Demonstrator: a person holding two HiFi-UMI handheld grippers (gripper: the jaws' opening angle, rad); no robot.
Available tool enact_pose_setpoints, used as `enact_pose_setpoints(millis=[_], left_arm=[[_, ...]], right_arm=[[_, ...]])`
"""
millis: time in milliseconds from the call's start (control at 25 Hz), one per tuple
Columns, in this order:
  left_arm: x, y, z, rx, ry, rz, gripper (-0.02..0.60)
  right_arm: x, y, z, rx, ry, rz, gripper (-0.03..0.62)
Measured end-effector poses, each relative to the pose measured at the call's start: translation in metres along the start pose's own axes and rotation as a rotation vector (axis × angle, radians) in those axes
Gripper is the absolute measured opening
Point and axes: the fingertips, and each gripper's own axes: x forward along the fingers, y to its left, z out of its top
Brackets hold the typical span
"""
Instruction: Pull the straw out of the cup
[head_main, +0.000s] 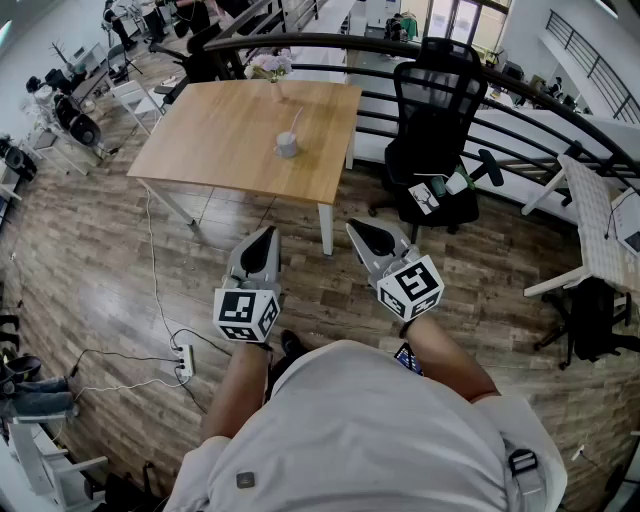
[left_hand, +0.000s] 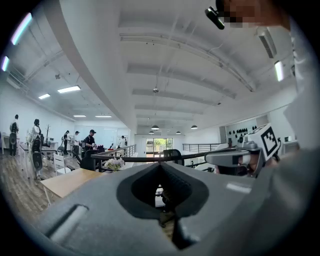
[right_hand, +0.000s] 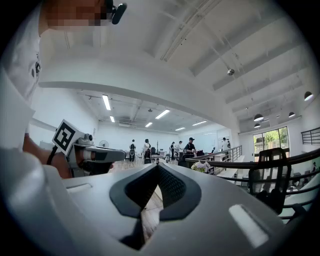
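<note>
A small grey cup (head_main: 287, 146) with a white straw (head_main: 296, 123) leaning out of it stands near the middle of a wooden table (head_main: 220, 140). Both grippers are held level close to the person's body, well short of the table and above the floor. The left gripper (head_main: 264, 237) is shut with nothing in it, its tips meeting in the left gripper view (left_hand: 160, 165). The right gripper (head_main: 358, 229) is also shut and empty (right_hand: 157, 165). Neither gripper view shows the cup.
A black office chair (head_main: 432, 140) stands right of the table, by a curved black railing (head_main: 330, 42). A bunch of flowers (head_main: 268, 66) sits at the table's far edge. A power strip (head_main: 183, 360) and cables lie on the floor at left. A white desk (head_main: 600, 225) is at right.
</note>
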Motion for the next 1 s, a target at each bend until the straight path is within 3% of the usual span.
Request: enact_pose_setpoints(millis=[560, 1000], left_arm=[[0.001, 0.023, -0.002, -0.005, -0.010, 0.008, 0.005], [0.007, 0.112, -0.009, -0.017, -0.020, -0.006, 0.005]], right_arm=[[0.023, -0.005, -0.007, 0.008, 0.013, -0.063, 0.009], [0.111, 0.011, -0.017, 0.002, 0.038, -0.119, 0.009]])
